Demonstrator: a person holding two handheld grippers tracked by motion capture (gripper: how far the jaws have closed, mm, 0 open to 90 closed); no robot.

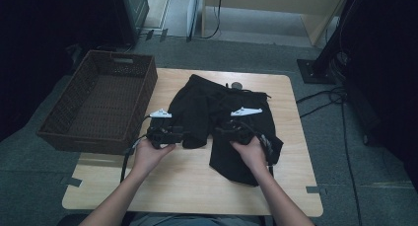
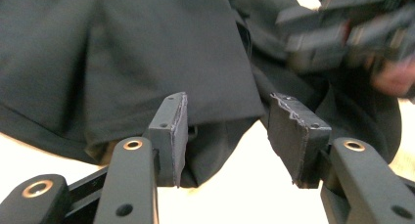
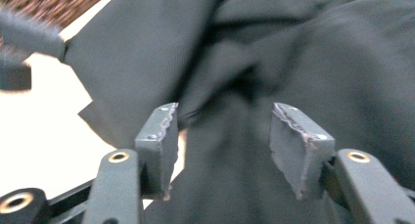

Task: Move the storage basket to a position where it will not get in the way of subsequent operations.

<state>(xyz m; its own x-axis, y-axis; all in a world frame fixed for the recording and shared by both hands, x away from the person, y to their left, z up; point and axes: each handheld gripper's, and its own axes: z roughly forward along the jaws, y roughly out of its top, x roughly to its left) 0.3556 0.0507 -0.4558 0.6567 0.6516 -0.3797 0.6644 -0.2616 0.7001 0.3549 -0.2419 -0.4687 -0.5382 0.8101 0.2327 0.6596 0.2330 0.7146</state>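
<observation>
Black shorts [image 1: 222, 117] flat on table [image 1: 291, 186], legs toward person, waistband far

One pair of black shorts [image 1: 224, 122] lies on the one worktop [image 1: 291, 186], spreading just ahead of both sets of fingers. One brown woven basket [image 1: 101, 100] stands beside the left gripper [image 1: 165, 130]. There are two grippers, left and right gripper [image 1: 241, 125], each with two fingers.

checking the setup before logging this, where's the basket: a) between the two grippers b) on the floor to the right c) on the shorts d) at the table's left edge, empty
d: the basket sits at the left edge of the table with nothing inside, apart from the shorts.
</observation>
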